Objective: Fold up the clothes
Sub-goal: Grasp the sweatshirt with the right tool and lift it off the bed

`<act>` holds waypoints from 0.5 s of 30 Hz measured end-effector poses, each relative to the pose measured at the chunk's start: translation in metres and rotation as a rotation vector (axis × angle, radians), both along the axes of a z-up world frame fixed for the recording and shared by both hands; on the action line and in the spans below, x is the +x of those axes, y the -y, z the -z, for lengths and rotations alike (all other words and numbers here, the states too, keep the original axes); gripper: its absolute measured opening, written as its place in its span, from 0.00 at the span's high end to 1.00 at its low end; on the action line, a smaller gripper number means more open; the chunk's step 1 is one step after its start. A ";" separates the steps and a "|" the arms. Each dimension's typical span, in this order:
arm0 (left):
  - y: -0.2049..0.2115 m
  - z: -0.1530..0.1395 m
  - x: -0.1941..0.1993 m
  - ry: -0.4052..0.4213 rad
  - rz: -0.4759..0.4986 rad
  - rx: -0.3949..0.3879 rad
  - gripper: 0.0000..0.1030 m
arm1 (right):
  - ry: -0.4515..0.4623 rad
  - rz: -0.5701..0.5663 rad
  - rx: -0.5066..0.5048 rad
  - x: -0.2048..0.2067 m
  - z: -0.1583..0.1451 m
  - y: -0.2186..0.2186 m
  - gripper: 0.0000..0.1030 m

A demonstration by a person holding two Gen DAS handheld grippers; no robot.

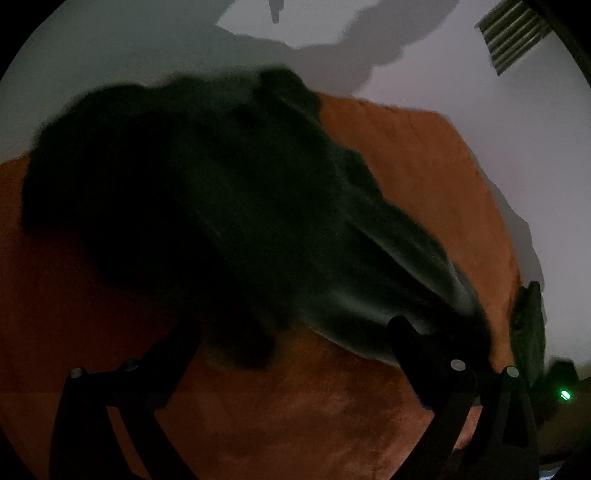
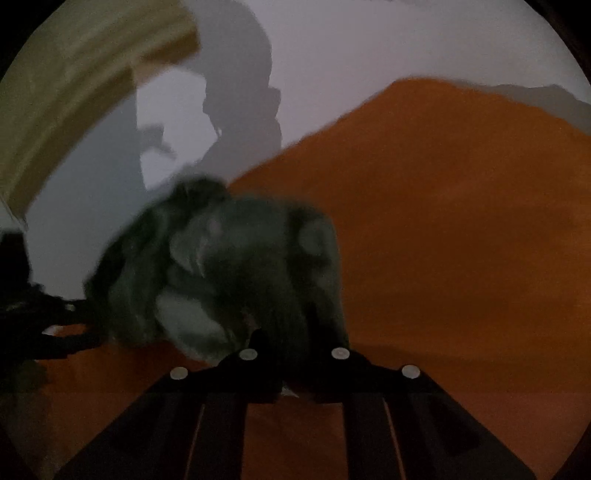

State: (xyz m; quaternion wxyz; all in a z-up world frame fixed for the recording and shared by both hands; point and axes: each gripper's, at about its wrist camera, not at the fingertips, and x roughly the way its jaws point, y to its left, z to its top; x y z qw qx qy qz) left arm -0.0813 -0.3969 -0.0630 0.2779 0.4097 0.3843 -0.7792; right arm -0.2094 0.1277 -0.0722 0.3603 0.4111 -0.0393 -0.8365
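A dark green garment lies bunched on an orange blanket; one part stretches in a taut band toward the lower right. My left gripper hangs over its near edge, open, with its black fingers wide apart and no cloth pinched between them. In the right wrist view the same garment is a blurred crumpled heap right at the fingertips. There my right gripper has its fingers close together and is shut on the cloth at the heap's near edge.
The orange blanket spreads far to the right and runs up to a white wall with shadows on it. A striped vent is at the top right. Dark hardware with a green light sits at the lower right edge. Beige fabric hangs at the upper left.
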 end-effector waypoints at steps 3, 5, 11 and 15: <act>0.000 -0.022 0.021 -0.070 -0.088 -0.026 0.02 | -0.033 0.118 -0.046 -0.008 -0.036 -0.071 0.93; -0.004 -0.034 0.030 -0.104 -0.096 -0.027 0.02 | -0.050 0.211 -0.064 -0.016 -0.058 -0.117 0.93; -0.035 -0.042 0.023 -0.093 0.025 0.022 0.02 | -0.108 0.424 0.020 -0.009 -0.122 -0.275 0.94; -0.064 -0.027 0.017 -0.082 0.095 0.099 0.02 | -0.109 0.616 0.083 0.022 -0.144 -0.391 0.94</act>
